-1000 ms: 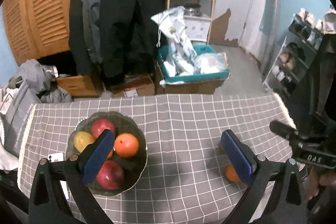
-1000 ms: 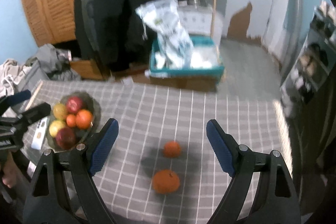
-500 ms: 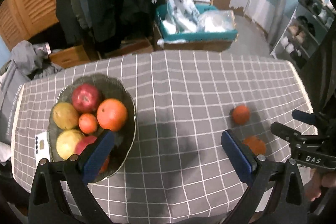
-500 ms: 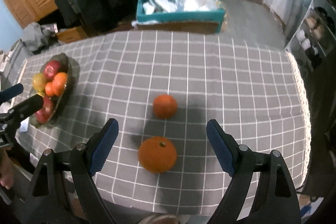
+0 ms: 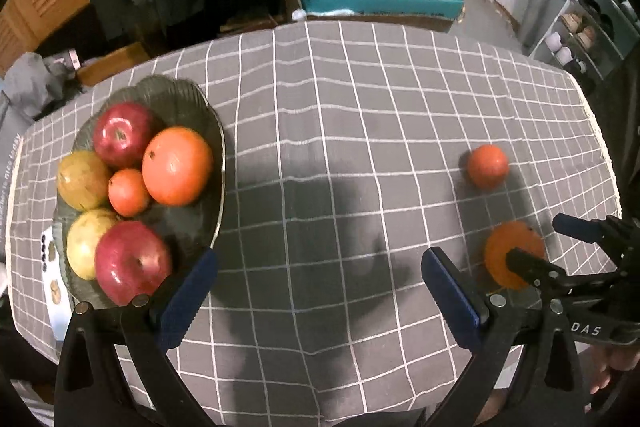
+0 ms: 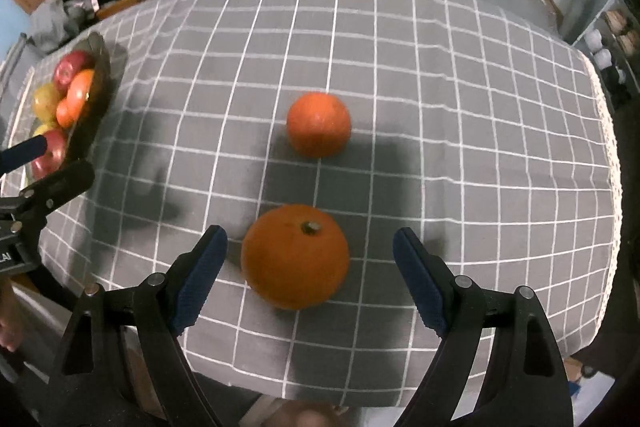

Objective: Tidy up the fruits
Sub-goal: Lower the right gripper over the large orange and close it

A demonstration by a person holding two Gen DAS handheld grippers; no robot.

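Grey checked cloth (image 6: pixel 400 75) covers the table. Near its front edge sits a large orange (image 6: pixel 295 257), round, matte, with a dark stem nub on top, between the spread fingers of the right gripper (image 6: pixel 310 277), untouched. Just behind the large orange lies a smaller orange (image 6: pixel 319 125). Well to its left, a dark glass bowl (image 5: pixel 180 99) holds apples, pears and oranges, beside the left gripper (image 5: pixel 318 293), also spread and empty
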